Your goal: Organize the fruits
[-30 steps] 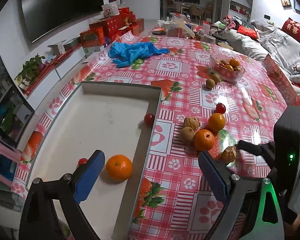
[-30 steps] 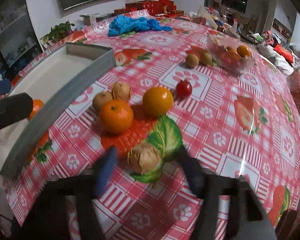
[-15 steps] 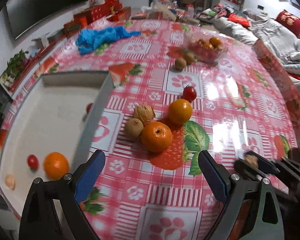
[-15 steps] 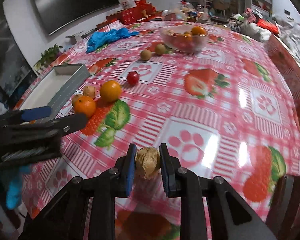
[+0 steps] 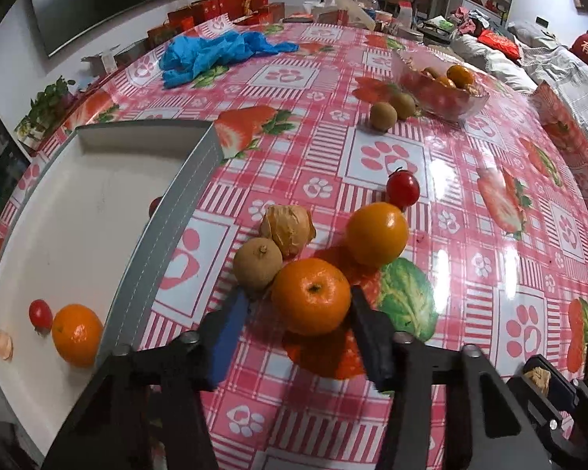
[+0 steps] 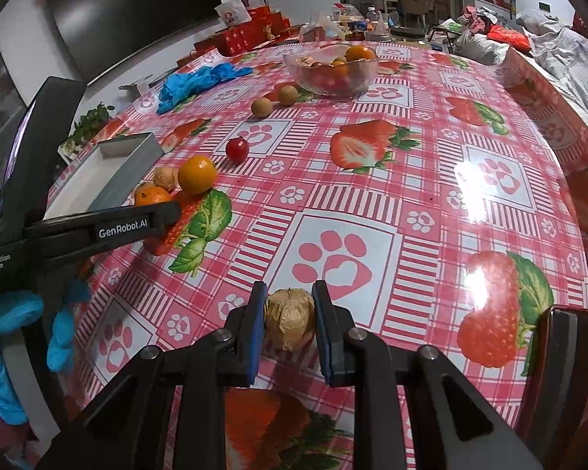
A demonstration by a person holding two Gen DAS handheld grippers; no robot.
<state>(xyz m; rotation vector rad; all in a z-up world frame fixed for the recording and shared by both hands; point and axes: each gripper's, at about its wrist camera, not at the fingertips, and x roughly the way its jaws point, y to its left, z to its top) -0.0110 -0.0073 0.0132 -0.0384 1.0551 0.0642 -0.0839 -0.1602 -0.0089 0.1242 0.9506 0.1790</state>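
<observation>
In the left wrist view my left gripper [image 5: 300, 297] straddles a tangerine [image 5: 311, 295] on the tablecloth. Its jaws are closing: the right finger touches the peel, while the blue left pad [image 5: 231, 321] stands a little off it. Just behind the tangerine lie a brown round fruit [image 5: 256, 264], a papery husk fruit [image 5: 290, 227], an orange [image 5: 376, 233] and a cherry tomato [image 5: 401, 190]. The grey tray [image 5: 168, 211] on the left holds a tangerine [image 5: 76, 335] and a cherry tomato [image 5: 40, 313]. My right gripper [image 6: 289, 293] is shut on another husk fruit [image 6: 290, 323] above the cloth.
A glass bowl [image 5: 443, 90] of fruit stands at the back right, with two brown fruits [image 5: 384, 115] in front of it. Crumpled blue gloves [image 5: 215, 55] lie at the back left. A gloved hand [image 6: 8, 325] holds the left gripper. A peel scrap [image 5: 3, 344] lies in the tray.
My left gripper came off the tray, dropped towards the tangerine on the cloth and narrowed its jaws around it. My right gripper shut on the husk fruit and carried it away to the right.
</observation>
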